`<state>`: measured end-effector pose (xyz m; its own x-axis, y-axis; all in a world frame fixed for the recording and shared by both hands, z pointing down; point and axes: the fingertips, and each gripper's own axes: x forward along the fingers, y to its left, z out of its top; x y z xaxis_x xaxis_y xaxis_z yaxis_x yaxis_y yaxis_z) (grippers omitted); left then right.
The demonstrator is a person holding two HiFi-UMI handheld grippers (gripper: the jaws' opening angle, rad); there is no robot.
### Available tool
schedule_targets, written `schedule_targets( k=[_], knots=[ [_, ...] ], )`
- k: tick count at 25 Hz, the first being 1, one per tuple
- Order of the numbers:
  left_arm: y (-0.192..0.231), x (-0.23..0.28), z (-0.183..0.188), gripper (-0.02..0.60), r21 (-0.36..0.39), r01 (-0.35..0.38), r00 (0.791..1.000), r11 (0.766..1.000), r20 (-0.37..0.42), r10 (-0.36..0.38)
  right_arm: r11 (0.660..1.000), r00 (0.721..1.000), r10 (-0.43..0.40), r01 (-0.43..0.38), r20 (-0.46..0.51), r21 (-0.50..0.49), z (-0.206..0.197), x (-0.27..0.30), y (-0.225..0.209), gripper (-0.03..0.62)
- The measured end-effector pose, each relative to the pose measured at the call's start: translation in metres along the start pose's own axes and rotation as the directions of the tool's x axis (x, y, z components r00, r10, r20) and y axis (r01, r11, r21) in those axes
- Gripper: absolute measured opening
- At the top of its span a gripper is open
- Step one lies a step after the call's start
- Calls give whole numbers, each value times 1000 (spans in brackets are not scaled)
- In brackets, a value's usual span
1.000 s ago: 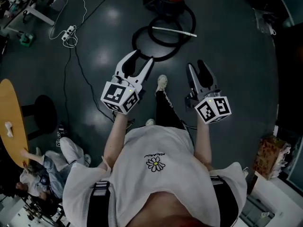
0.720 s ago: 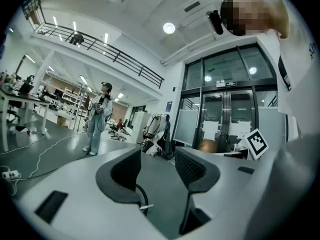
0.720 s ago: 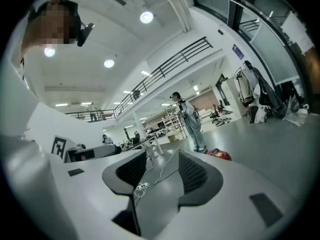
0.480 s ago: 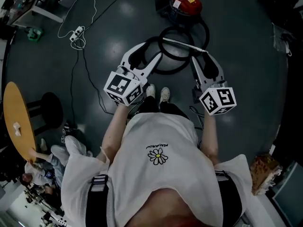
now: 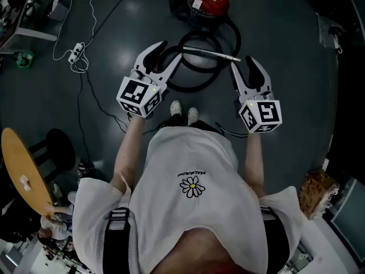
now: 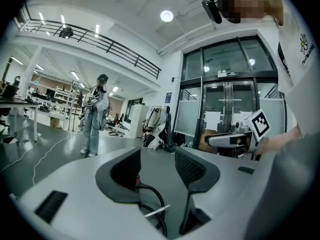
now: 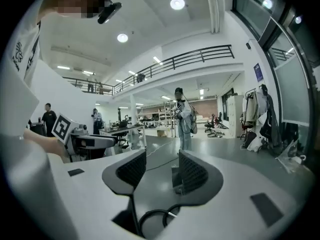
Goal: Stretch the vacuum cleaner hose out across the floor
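Left hand-held gripper [image 5: 170, 51] and right hand-held gripper [image 5: 242, 63] hover released, empty, above hose [image 5: 193, 88] coiled by vacuum cleaner [image 5: 208, 4], evidently pre-grasp.

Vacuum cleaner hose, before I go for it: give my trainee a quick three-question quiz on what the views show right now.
1. True or false: the right gripper is clamped on the vacuum cleaner hose.
2. The hose lies: A) stretched out straight, B) coiled in loops on the floor by the red vacuum cleaner, C) hung up off the floor.
3. What state are the fingers of the left gripper in?
Key: 1 false; 2 B; 3 open, with nothing gripped.
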<state>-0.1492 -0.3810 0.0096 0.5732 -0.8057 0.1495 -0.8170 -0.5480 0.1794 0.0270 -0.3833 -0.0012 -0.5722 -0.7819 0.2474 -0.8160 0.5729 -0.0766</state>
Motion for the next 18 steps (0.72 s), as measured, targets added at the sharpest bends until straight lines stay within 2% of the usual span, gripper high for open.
schedule_targets(
  k=[2,4,5,9,11,14,16,18],
  knots=[
    [6,15,-6,208,31,38,999,999,-37,-37,999,999,-8,6,-41,-50,-5,14,-9,212],
    [17,34,-19,262,71,74,994,995,-88,-68,993,995,-4,-8,-96,-118,-12,35,-18,212],
    [25,44,-27,265,86,88,991,992,-113,-78,989,992,5,-23,-125,-149,-18,48,-22,212],
    [61,95,-87,276,121,138,969,983,-221,-109,973,980,53,-93,-190,-209,-66,104,-38,212],
    [82,126,-141,276,137,149,953,979,-283,-106,965,965,87,-143,-247,-220,-122,137,-47,212],
    [121,173,-254,276,224,181,921,958,-379,-86,925,925,115,-233,-361,-301,-247,192,-71,212],
    [149,208,-346,276,302,219,900,928,-429,-73,861,898,113,-302,-425,-409,-341,231,-95,212],
    [176,241,-436,276,375,257,889,891,-454,-65,772,884,98,-358,-457,-526,-432,269,-121,212]
  ],
)
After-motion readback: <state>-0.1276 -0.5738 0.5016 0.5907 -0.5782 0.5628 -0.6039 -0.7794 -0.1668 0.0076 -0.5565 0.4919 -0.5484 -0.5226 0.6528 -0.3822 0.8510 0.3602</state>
